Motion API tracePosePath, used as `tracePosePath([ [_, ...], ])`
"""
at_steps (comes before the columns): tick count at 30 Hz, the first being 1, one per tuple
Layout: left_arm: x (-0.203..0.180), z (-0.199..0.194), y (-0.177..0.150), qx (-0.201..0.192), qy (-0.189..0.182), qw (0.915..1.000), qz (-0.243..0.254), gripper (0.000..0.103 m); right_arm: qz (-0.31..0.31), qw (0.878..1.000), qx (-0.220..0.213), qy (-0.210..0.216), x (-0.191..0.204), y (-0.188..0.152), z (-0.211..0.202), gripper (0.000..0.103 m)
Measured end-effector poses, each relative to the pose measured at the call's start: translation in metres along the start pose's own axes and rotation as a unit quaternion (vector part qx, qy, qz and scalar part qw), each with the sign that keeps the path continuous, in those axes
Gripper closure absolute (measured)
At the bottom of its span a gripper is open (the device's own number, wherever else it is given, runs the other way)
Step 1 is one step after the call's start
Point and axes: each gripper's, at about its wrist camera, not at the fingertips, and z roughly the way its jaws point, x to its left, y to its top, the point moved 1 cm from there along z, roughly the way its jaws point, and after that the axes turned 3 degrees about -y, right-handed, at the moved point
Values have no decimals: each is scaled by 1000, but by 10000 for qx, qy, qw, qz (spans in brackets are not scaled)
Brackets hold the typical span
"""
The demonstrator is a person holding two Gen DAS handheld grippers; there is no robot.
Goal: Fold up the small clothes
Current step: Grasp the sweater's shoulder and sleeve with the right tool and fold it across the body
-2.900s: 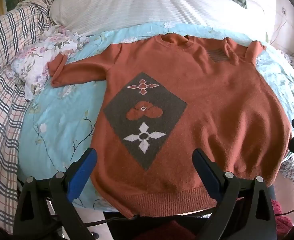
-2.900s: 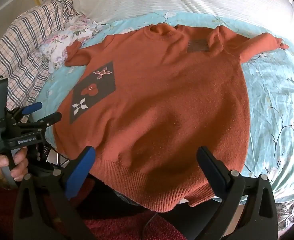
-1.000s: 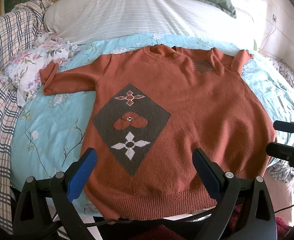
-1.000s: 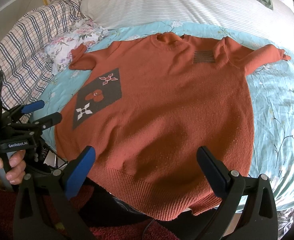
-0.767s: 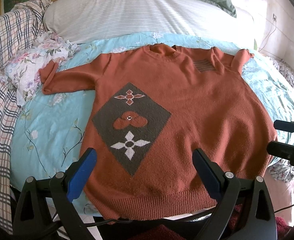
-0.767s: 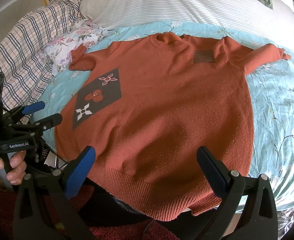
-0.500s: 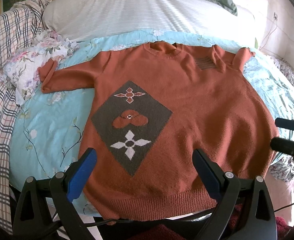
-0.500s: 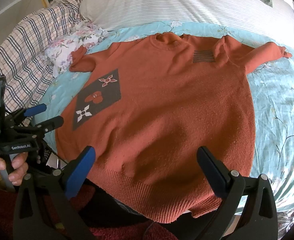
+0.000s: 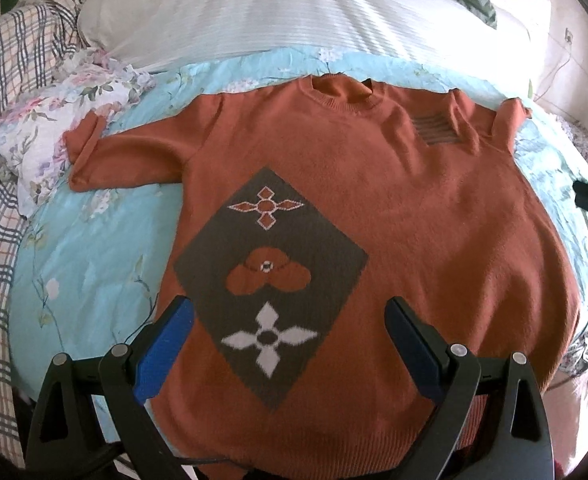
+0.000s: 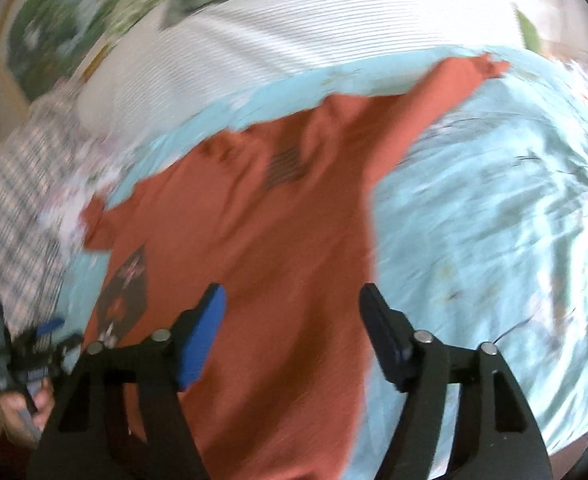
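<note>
One orange sweater (image 9: 393, 216) lay flat on the bed (image 9: 94, 248), ahead of two wide-open claws, left claw (image 9: 290, 344) and right claw (image 10: 292, 328), holding nothing.

no readable text, labels or numbers

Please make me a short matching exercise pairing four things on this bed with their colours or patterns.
Things:
1. sweater
2. diamond patch
3. pillow
4. bedsheet

Descriptions:
A. white with fine stripes
B. light blue, floral print
C. rust orange
D. dark brown-grey with flower motifs

Pairs: 1-C, 2-D, 3-A, 4-B
</note>
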Motion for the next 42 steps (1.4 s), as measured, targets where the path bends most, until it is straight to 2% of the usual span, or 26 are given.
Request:
tracePosePath([
  [3, -3, 10, 8, 69, -11, 10000, 24, 6, 372, 9991, -197, 17, -31, 33, 7, 47],
  [6, -8, 20, 14, 181, 9, 9998, 78, 6, 728, 9963, -447, 82, -60, 70, 13, 47],
  [11, -16, 37, 23, 349, -21, 9993, 111, 6, 1059, 9902, -797, -449, -115, 144, 35, 47],
  [14, -24, 48, 30, 485, -41, 9987, 178, 6, 1344, 9846, -975, -554, -152, 188, 54, 47],
  [16, -29, 56, 37, 528, -55, 9984, 200, 6, 1319, 9819, -1047, -871, -173, 213, 62, 47],
  [18, -34, 64, 43, 600, -57, 9980, 209, 6, 1293, 9797, -1164, -997, -190, 240, 72, 47],
  [21, -38, 77, 50, 715, -72, 9972, 191, 6, 1451, 9756, -1194, -1137, -214, 271, 90, 47],
  [23, -41, 87, 55, 810, -106, 9965, 183, 6, 1723, 9735, -1126, -994, -232, 289, 107, 47],
  [25, -45, 96, 59, 898, -127, 9957, 209, 6, 1890, 9698, -1090, -1090, -246, 300, 115, 47],
  [26, -45, 99, 60, 930, -137, 9953, 219, 6, 1928, 9693, -1064, -1090, -250, 301, 117, 48],
  [27, -47, 101, 61, 957, -158, 9950, 227, 6, 1969, 9694, -1027, -1042, -255, 306, 124, 59],
  [28, -48, 105, 62, 981, -181, 9947, 232, 6, 1945, 9705, -964, -1052, -257, 310, 130, 66],
  [29, -49, 106, 63, 990, -199, 9946, 228, 6, 1895, 9712, -897, -1130, -257, 313, 133, 69],
  [30, -50, 107, 65, 988, -222, 9946, 223, 6, 1787, 9722, -825, -1271, -255, 314, 136, 87],
  [31, -50, 106, 65, 966, -271, 9947, 218, 6, 1669, 9736, -828, -1317, -251, 313, 136, 94],
  [35, -47, 102, 63, 874, -320, 9954, 247, 6, 1431, 9811, -992, -840, -225, 300, 119, 95],
  [39, -49, 97, 58, 788, -376, 9959, 229, 6, 1054, 9891, -1026, -124, -172, 277, 101, 95],
  [42, -48, 89, 55, 691, -410, 9965, 227, 6, 931, 9900, -933, 495, -122, 254, 95, 95],
])
